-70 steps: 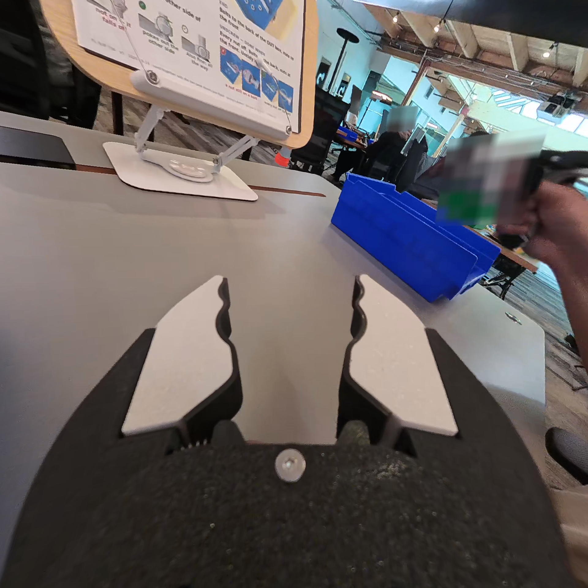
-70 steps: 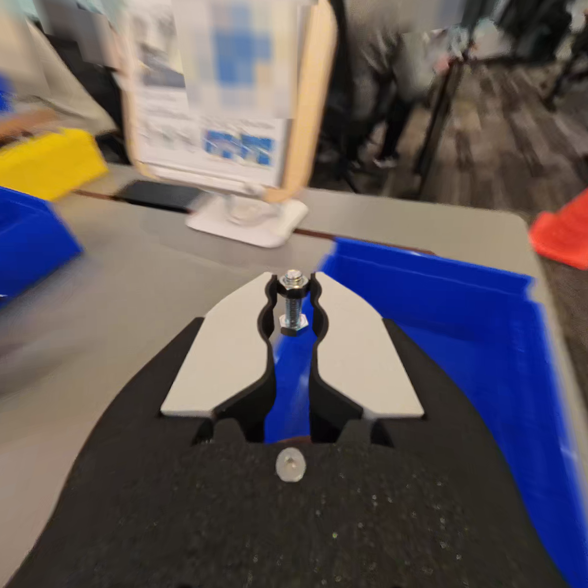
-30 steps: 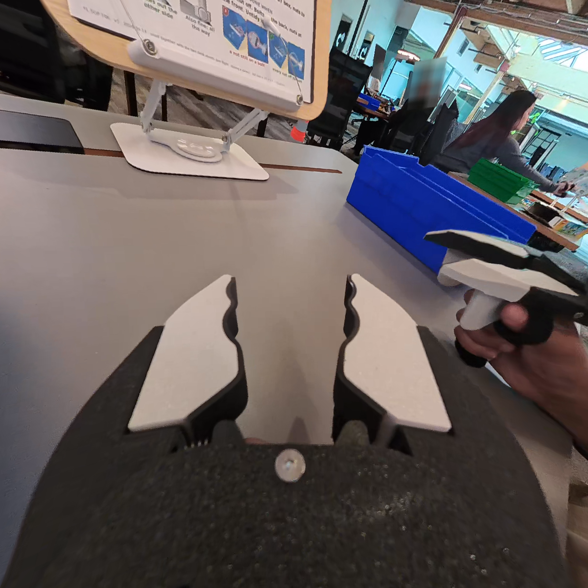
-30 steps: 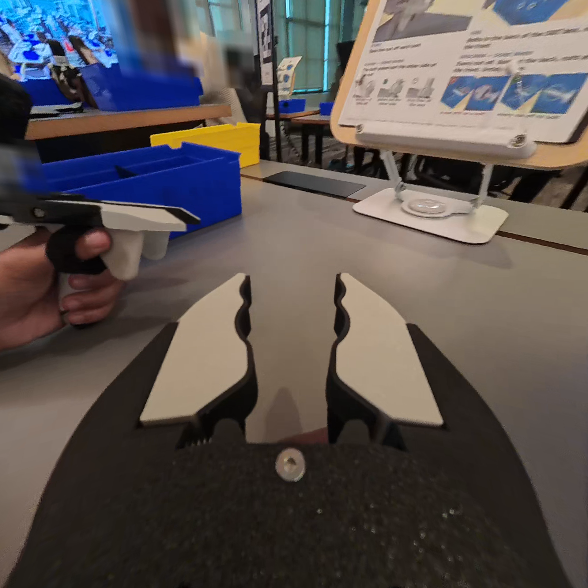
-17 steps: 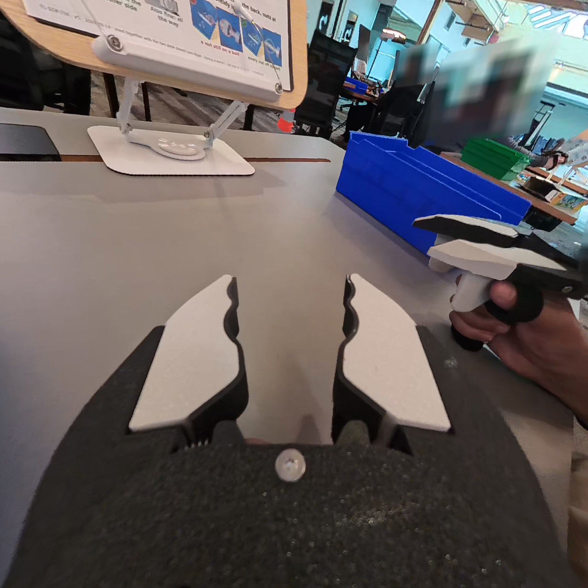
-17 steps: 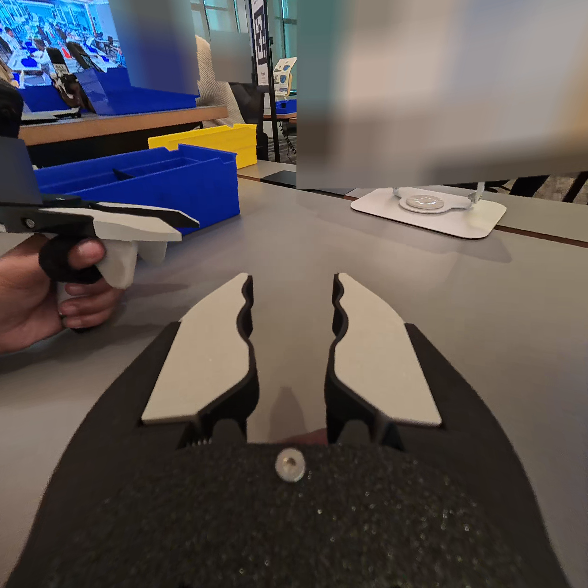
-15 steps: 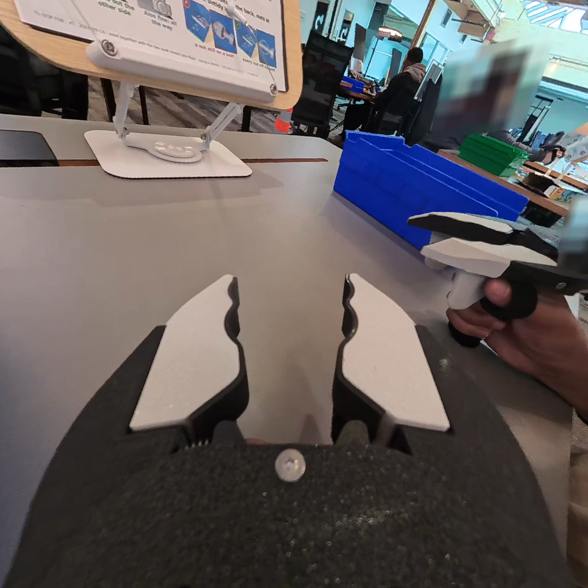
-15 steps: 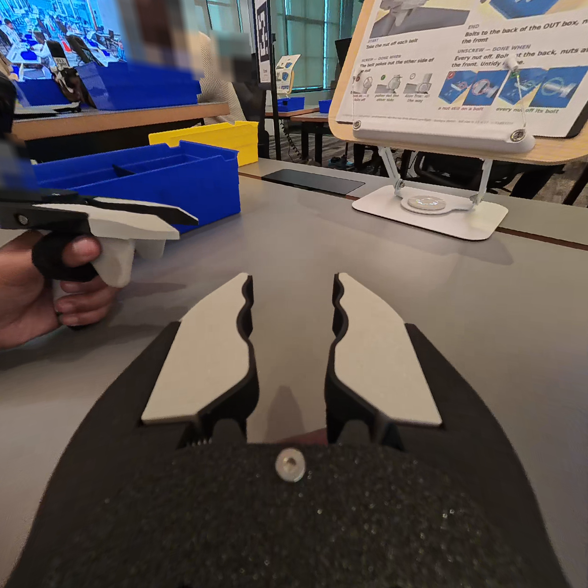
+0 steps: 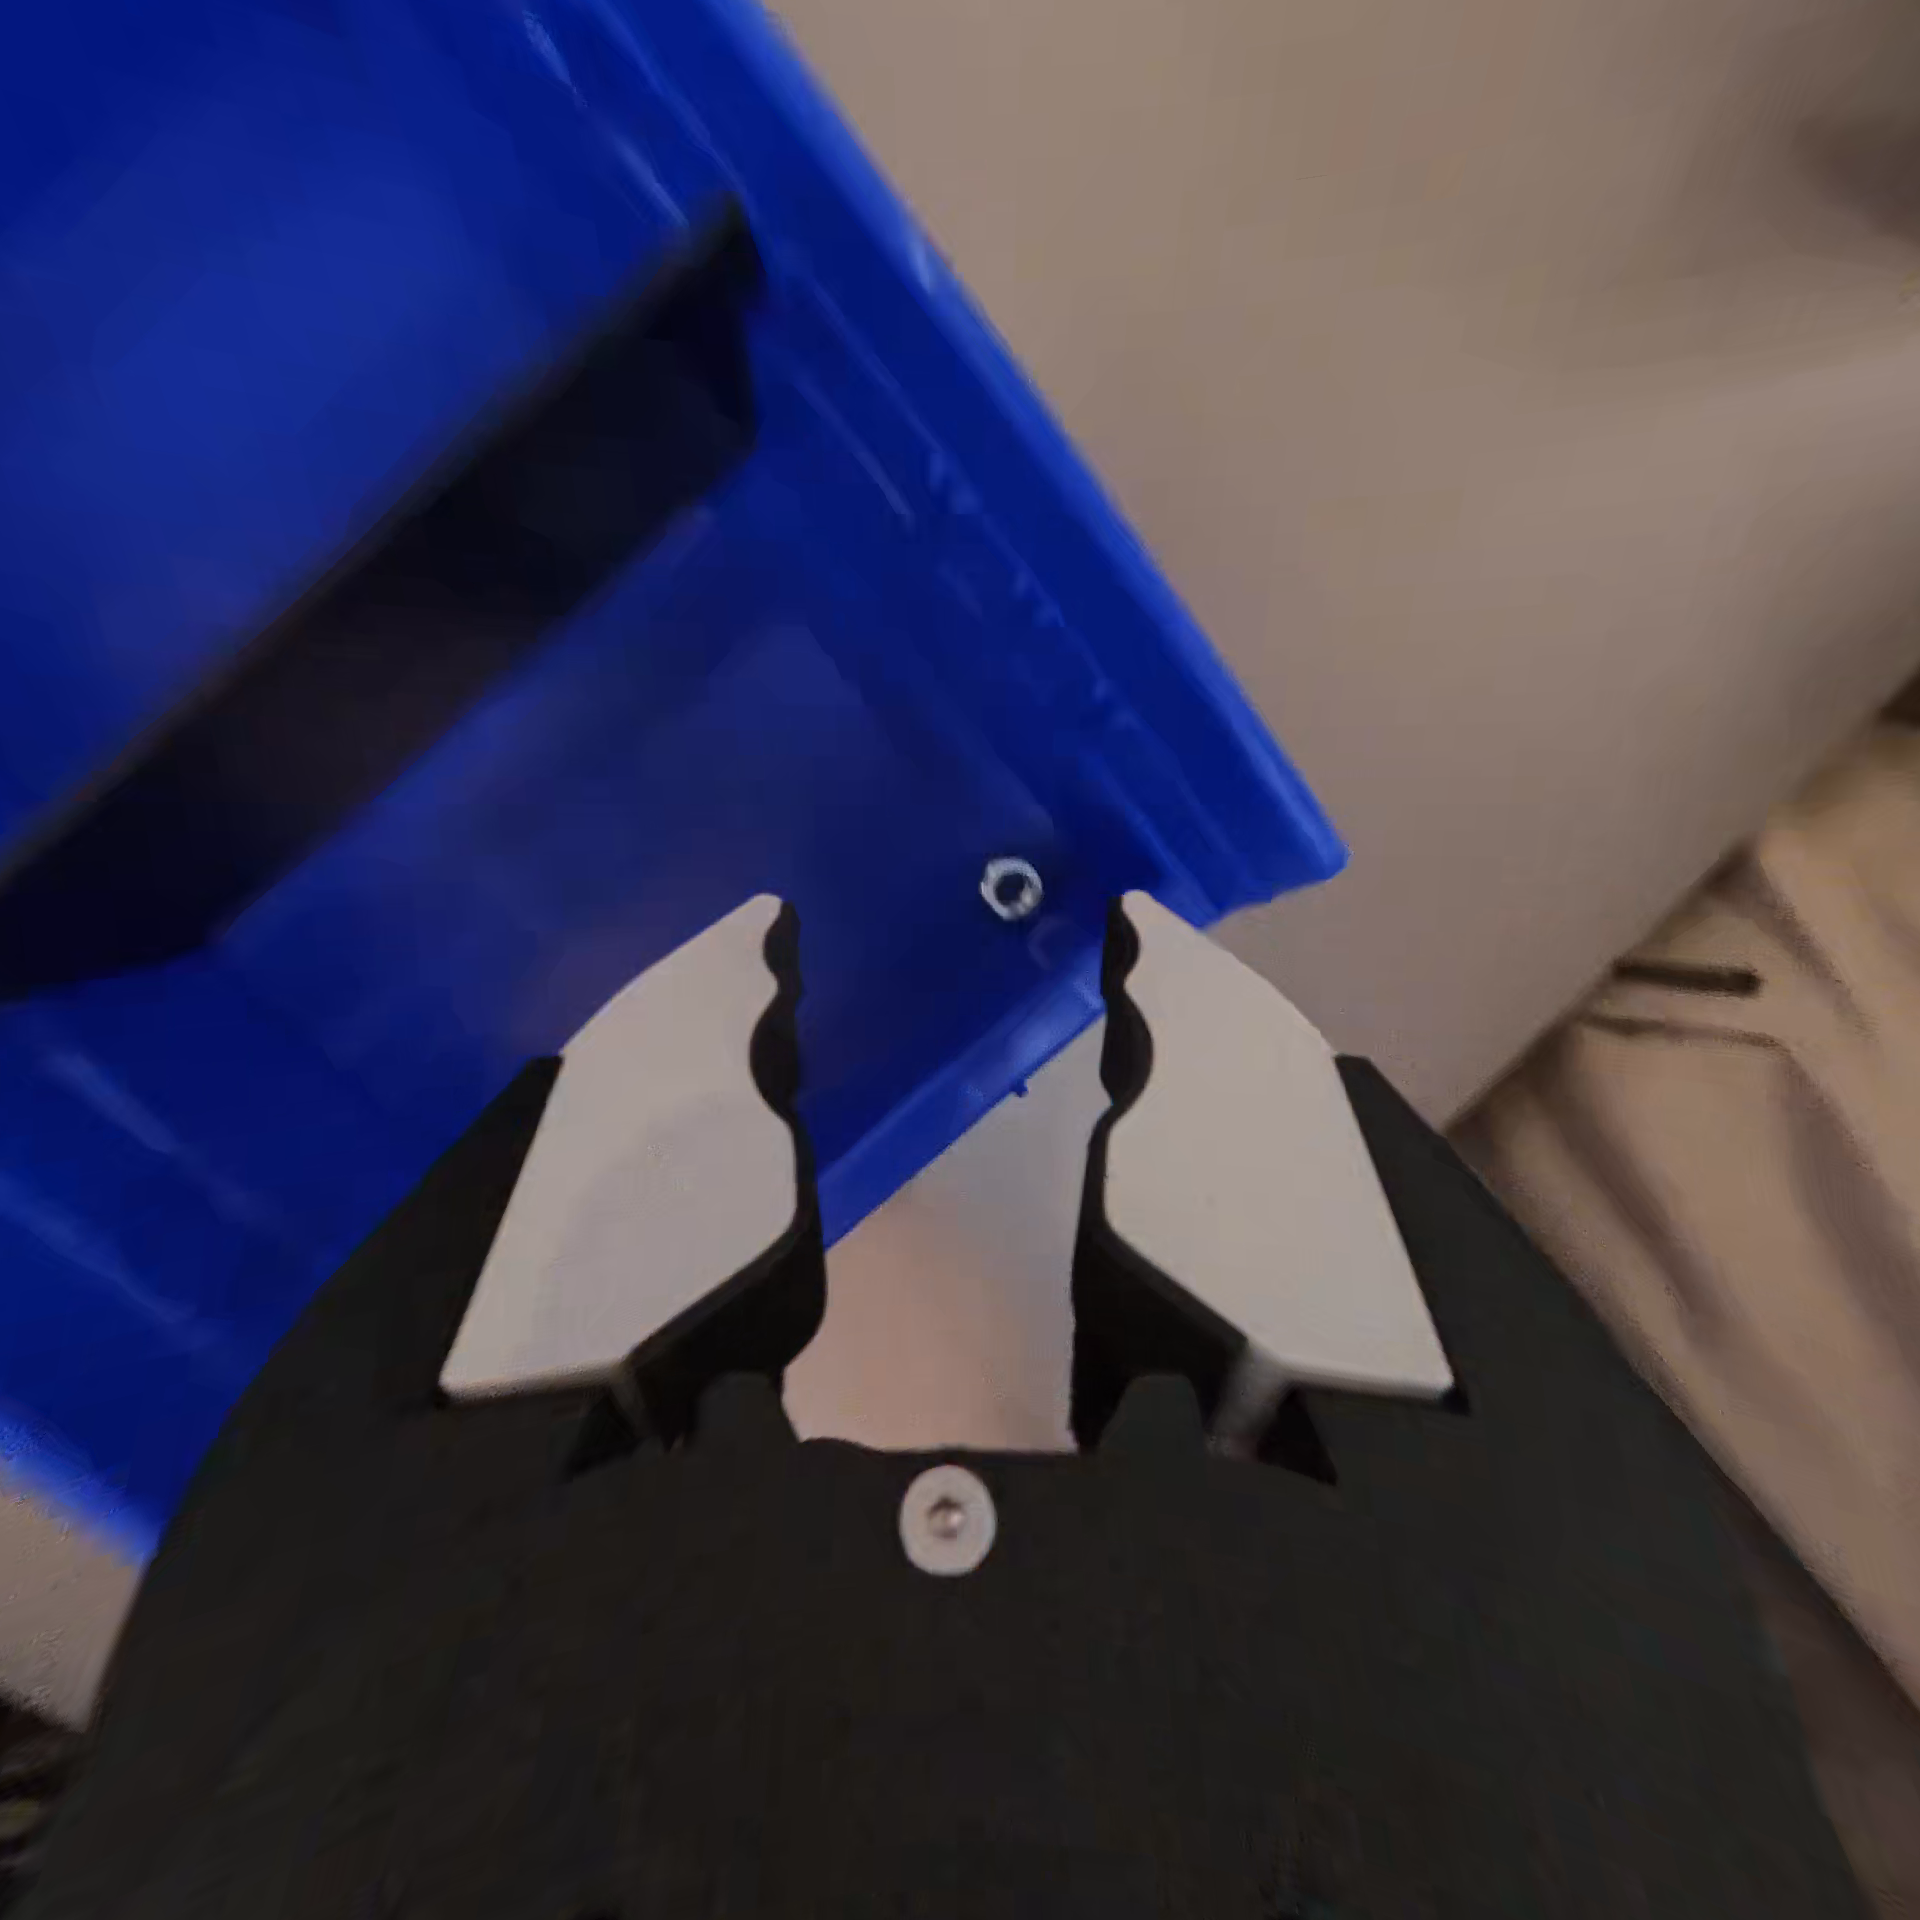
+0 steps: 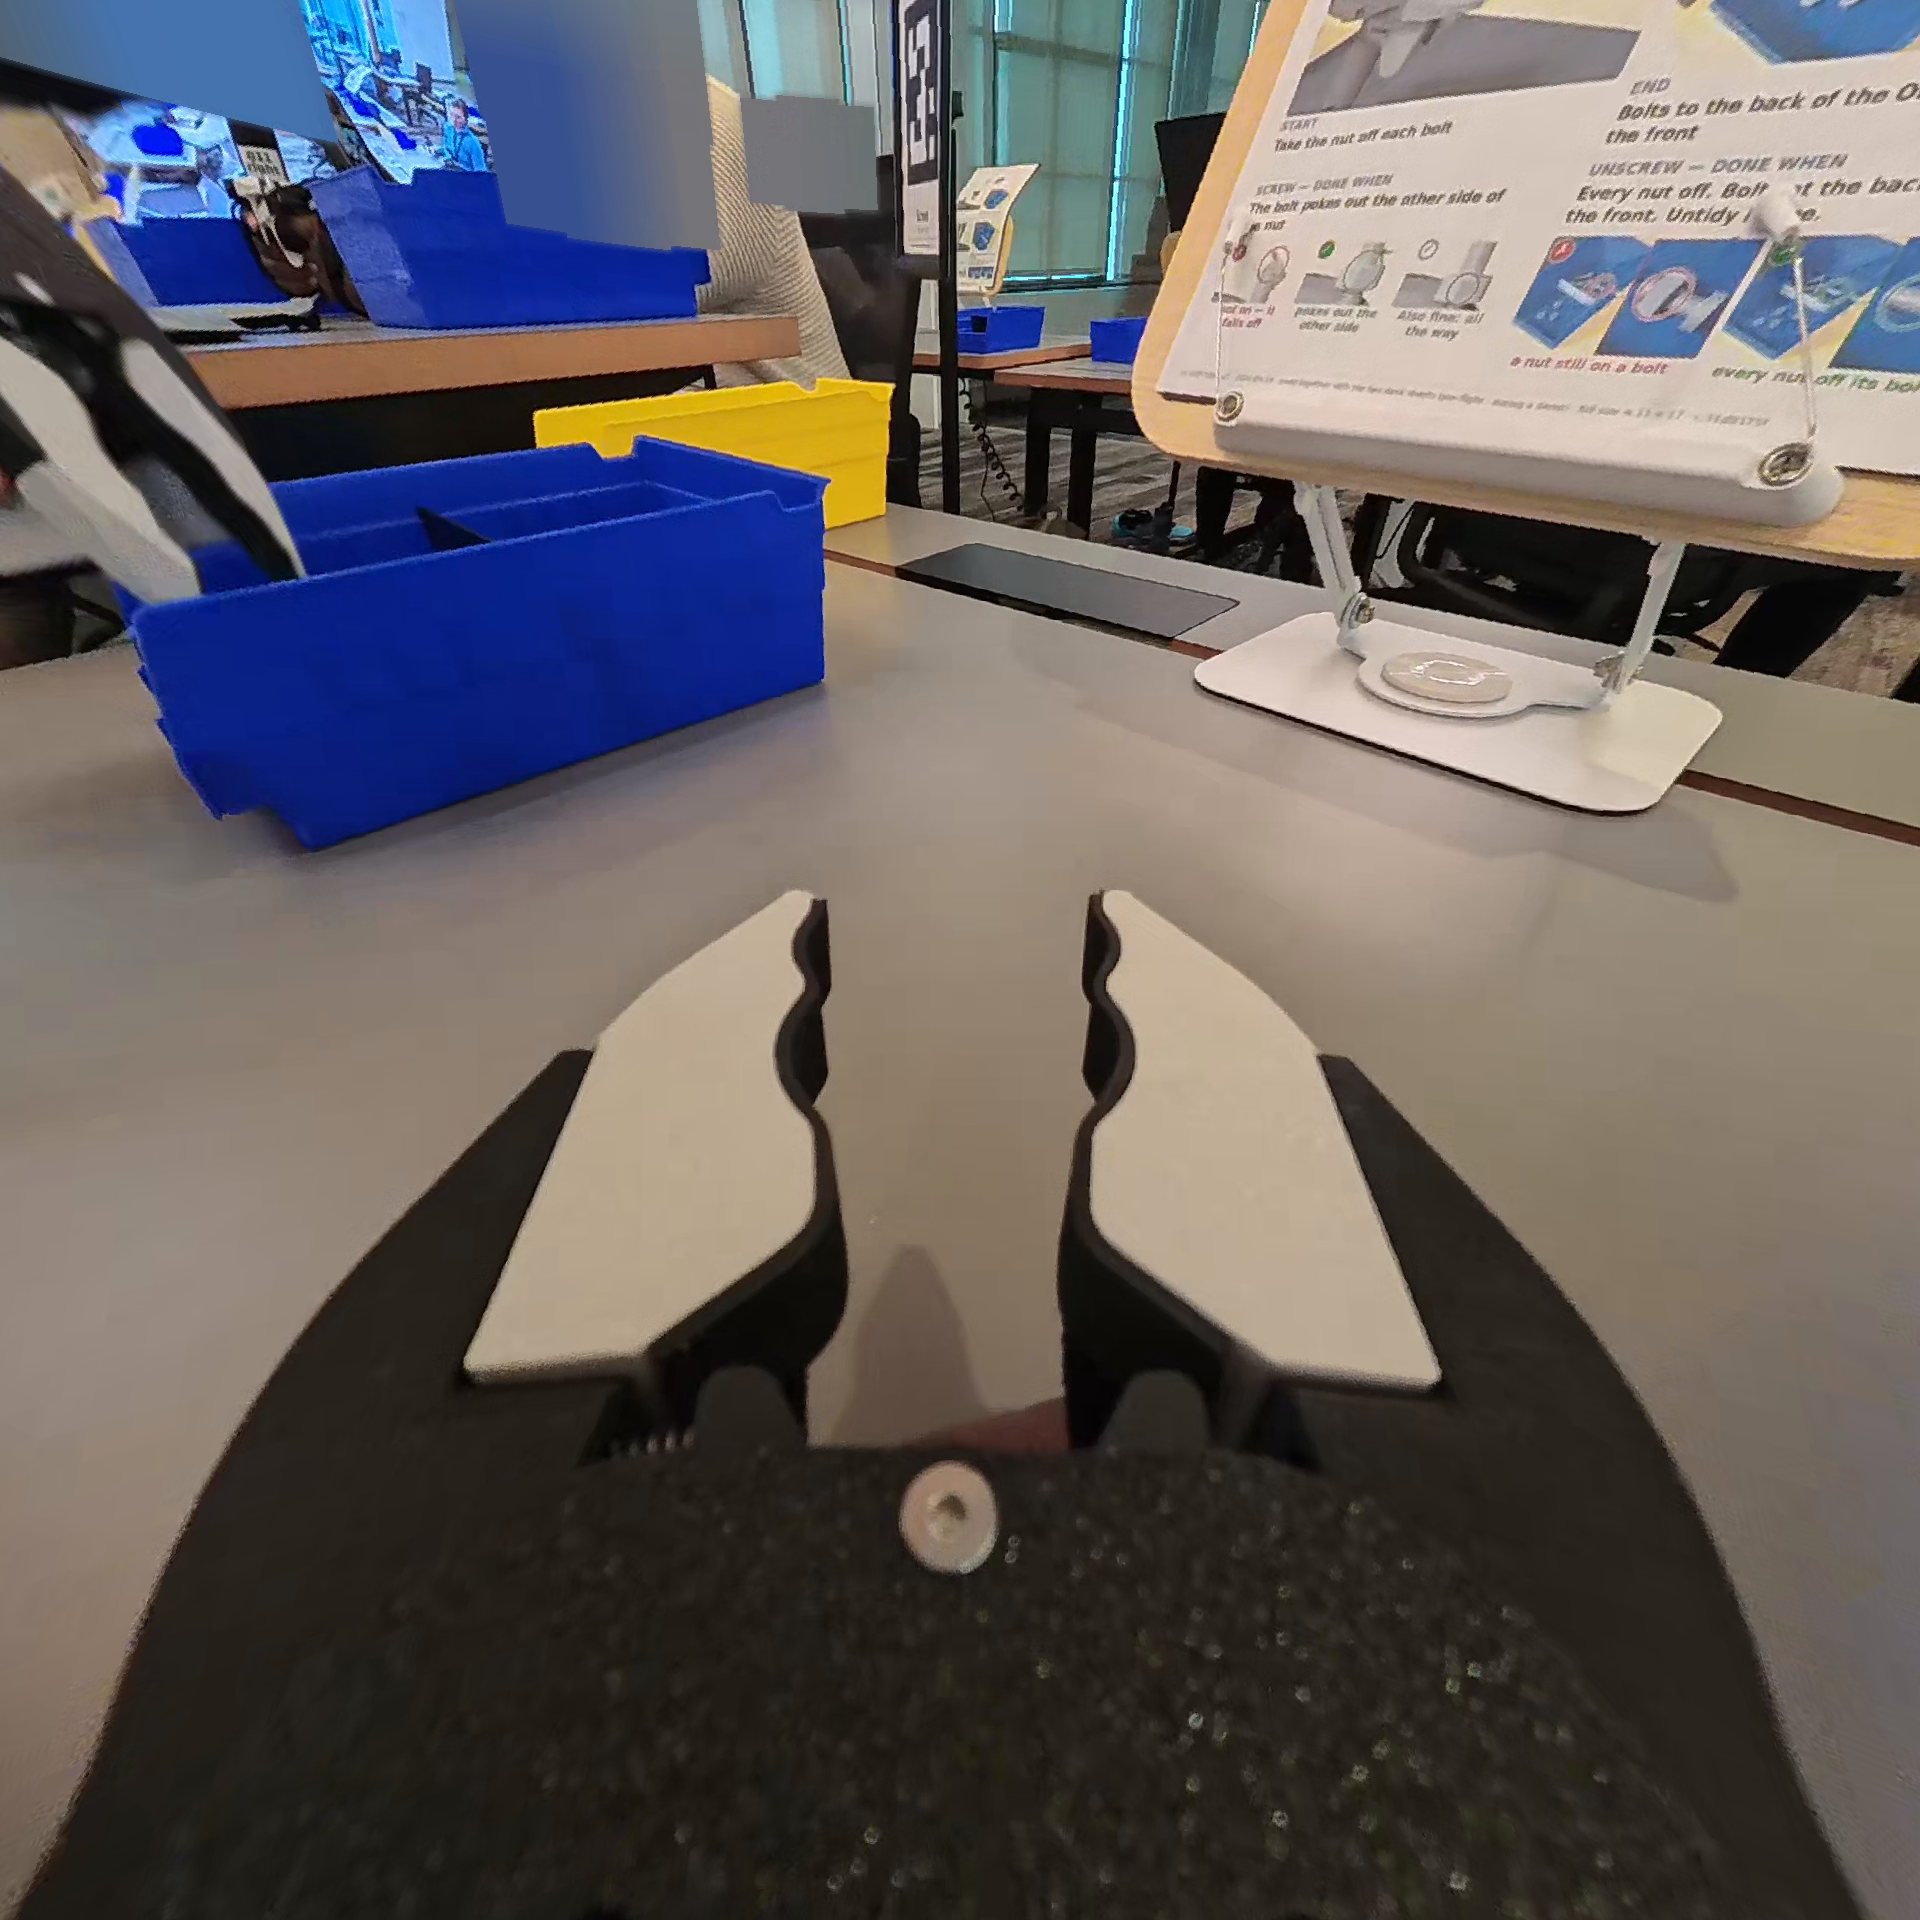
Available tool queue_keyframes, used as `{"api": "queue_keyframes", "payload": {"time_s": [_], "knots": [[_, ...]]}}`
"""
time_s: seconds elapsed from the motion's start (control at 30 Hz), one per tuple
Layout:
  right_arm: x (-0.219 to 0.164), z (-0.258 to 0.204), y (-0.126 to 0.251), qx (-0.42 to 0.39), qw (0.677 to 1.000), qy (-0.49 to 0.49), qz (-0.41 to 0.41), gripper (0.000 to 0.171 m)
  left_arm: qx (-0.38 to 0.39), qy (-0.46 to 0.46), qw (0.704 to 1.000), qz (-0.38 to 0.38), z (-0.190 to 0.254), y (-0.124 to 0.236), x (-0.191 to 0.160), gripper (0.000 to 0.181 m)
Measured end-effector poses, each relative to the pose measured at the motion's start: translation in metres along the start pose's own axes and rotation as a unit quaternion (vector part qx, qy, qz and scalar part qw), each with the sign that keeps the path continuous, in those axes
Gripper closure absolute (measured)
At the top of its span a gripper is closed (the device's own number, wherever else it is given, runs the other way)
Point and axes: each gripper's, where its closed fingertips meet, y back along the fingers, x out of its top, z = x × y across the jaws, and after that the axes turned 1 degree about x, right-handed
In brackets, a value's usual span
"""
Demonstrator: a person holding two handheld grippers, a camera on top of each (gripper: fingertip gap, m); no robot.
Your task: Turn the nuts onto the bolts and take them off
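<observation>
Over the blue bin [image 9: 1174,675], left tool [image 9: 945,935] gapes empty near a nut [image 9: 1010,889].

We held the left gripper [image 9: 945,914] tilted steeply downward, jaws parted and empty; the right gripper [image 10: 956,904] pointed level, jaws likewise parted.

Grey table [image 10: 1039,831]; wooden desks [image 10: 499,353]; tall windows [image 10: 1049,135]
</observation>
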Motion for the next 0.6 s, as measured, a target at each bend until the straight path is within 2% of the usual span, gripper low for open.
{"api": "queue_keyframes", "payload": {"time_s": [0.1,0.2,0.3,0.5,0.6], "knots": [[0.000,0.002,0.000,-0.002,1.000,-0.001,0.001,0.125,-0.059,0.046,0.992,-0.099,-0.003,-0.029,-0.021,0.130],[0.001,0.004,0.001,0.000,1.000,-0.011,0.005,0.127,-0.068,0.074,0.981,-0.163,-0.010,-0.049,-0.031,0.132],[0.000,0.006,0.001,0.003,1.000,-0.023,0.005,0.127,-0.095,0.092,0.972,-0.195,-0.001,-0.059,-0.034,0.132],[0.000,0.006,0.001,0.008,0.999,-0.031,0.005,0.127,-0.072,0.089,0.974,-0.193,0.001,-0.066,-0.028,0.142],[0.001,0.003,0.001,0.010,1.000,-0.018,0.004,0.128,-0.060,0.069,0.972,-0.218,0.007,-0.065,-0.034,0.133]]}}
